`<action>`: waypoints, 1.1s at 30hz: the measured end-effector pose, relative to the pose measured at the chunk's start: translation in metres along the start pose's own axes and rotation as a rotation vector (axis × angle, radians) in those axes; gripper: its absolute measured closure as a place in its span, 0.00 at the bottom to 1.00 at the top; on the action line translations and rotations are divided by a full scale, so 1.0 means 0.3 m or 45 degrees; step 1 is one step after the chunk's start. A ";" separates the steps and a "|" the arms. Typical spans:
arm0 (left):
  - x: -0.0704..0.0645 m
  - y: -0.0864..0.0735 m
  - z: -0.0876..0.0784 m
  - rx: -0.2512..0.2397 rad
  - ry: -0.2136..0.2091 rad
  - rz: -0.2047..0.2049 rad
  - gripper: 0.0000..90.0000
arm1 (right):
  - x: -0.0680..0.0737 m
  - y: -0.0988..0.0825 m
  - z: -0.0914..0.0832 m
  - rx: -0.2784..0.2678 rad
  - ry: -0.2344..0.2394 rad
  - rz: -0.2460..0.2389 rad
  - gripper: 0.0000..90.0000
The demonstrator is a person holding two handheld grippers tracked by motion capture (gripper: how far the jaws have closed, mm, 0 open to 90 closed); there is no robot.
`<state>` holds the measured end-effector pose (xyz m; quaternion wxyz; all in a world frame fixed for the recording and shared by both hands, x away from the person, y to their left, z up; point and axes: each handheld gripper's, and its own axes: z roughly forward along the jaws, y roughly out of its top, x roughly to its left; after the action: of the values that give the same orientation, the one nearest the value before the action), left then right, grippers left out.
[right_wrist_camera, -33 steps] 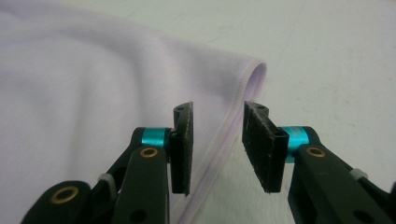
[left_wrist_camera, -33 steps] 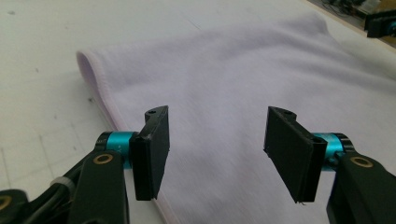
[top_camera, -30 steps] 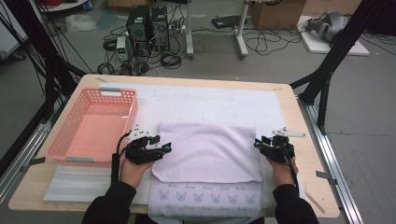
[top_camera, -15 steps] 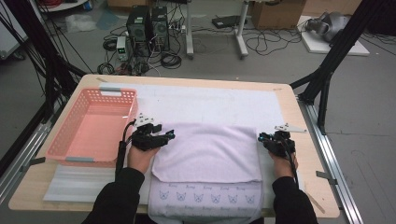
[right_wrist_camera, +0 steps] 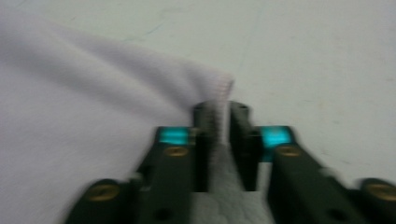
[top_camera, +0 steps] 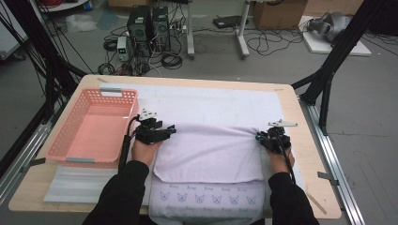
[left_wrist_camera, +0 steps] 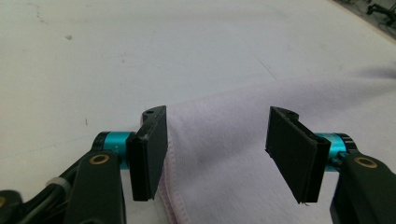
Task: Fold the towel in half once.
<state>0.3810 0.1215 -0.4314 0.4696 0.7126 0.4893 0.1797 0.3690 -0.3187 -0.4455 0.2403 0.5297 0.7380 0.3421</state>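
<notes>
The right gripper (right_wrist_camera: 218, 140) pinched the towel's (top_camera: 211, 150) far right corner, while the left gripper (left_wrist_camera: 219, 154) stood spread astride the far left corner, not yet pinching it.

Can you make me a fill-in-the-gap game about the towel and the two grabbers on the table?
1. The basket beside the towel is coloured ____.
2. The left gripper has its jaws ____ around the towel's edge.
3. The right gripper is pinching the towel's ____.
4. The printed cloth under the towel shows little ____ faces.

Missing words: pink; open; corner; cat
</notes>
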 end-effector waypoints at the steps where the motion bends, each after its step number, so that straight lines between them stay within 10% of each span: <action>1: 0.009 0.000 0.008 -0.024 0.028 -0.014 0.43 | -0.008 0.001 -0.004 -0.013 -0.010 0.027 0.69; 8: 0.061 -0.030 0.065 0.074 0.107 -0.095 0.43 | -0.064 0.019 0.000 -0.087 0.072 0.125 0.58; 15: 0.056 -0.018 0.082 0.130 0.133 0.020 0.60 | -0.012 0.051 0.059 0.009 0.116 0.049 0.55; 21: 0.071 -0.019 0.076 0.125 0.119 0.014 0.81 | -0.034 0.067 -0.001 -0.137 0.096 0.158 0.55; 26: 0.062 -0.020 0.077 0.132 0.087 0.049 0.94 | -0.022 0.046 0.051 0.037 0.214 0.154 0.56; 33: 0.062 -0.017 0.079 0.116 0.115 0.015 0.96 | 0.004 0.046 0.055 0.044 0.140 0.022 0.97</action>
<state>0.4037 0.1265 -0.4513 0.4131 0.7273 0.5134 0.1920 0.3890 -0.3106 -0.4456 0.1873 0.5205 0.7514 0.3597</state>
